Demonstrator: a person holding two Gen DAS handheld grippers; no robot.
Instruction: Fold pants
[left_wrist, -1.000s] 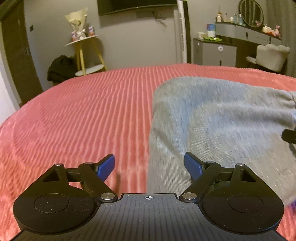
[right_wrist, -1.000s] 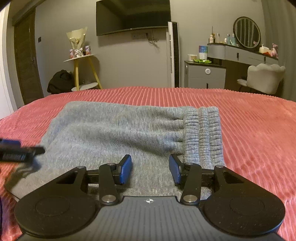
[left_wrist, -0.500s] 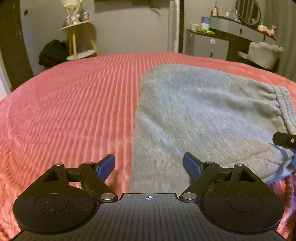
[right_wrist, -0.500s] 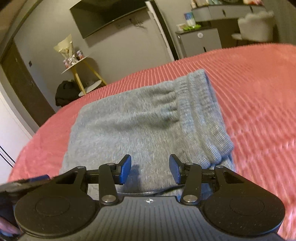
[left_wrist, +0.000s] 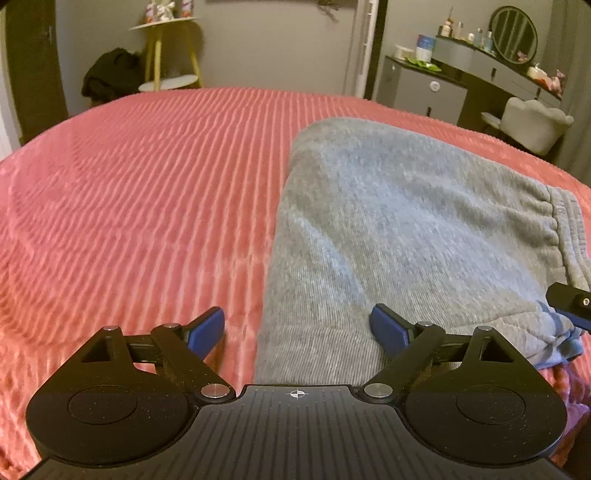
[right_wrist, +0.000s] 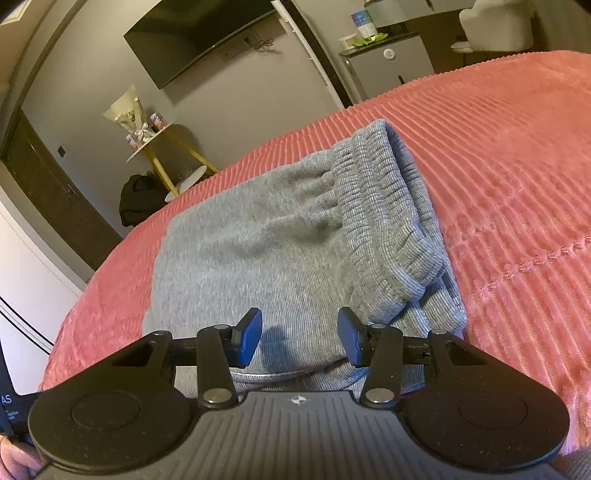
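Note:
The grey pants (left_wrist: 399, 221) lie folded in a compact stack on the red ribbed bedspread (left_wrist: 147, 192). In the right wrist view the pants (right_wrist: 258, 258) show the ribbed waistband (right_wrist: 384, 206) on the right side. My left gripper (left_wrist: 297, 328) is open wide, low over the near left edge of the stack, holding nothing. My right gripper (right_wrist: 299, 338) is open and empty, just above the near edge of the pants. A black part of the right gripper (left_wrist: 570, 301) shows at the right edge of the left wrist view.
A yellow side table (right_wrist: 162, 147) and a dark bag (right_wrist: 138, 199) stand beyond the bed on the left. A grey cabinet (left_wrist: 421, 92), a vanity with a mirror (left_wrist: 513, 35) and a white chair (left_wrist: 535, 122) stand on the far right.
Both grippers have drawn closer and lower toward the near edge of the pants. The right wrist view has tilted. Both grippers stay open and the pants have not moved.

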